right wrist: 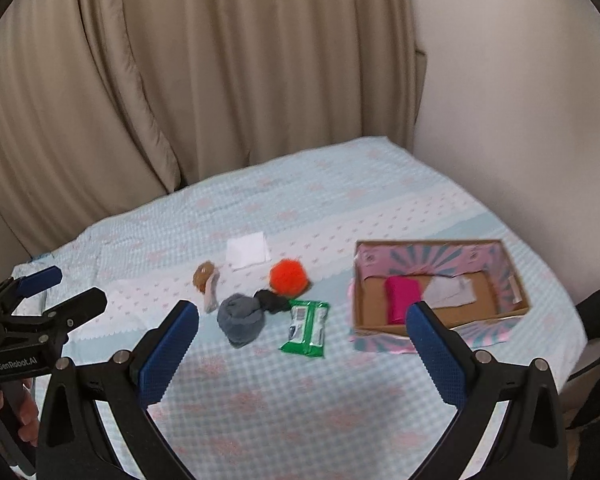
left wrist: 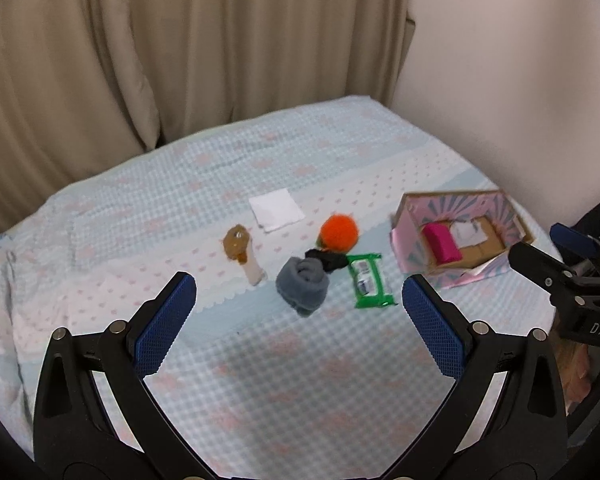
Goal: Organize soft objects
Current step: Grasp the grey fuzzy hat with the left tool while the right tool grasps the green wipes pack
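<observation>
Plainly both our left gripper (left wrist: 299, 312) and right gripper (right wrist: 302, 338) gape wide, empty; the grey roll (left wrist: 302, 285), frame centre, looks light, squashy; we'd pinch its middle.

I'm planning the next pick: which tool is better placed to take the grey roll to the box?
Probably right. The grey roll lies between both open tools, but the box sits on the right tool's side, so the left tool would have to cross over.
</observation>
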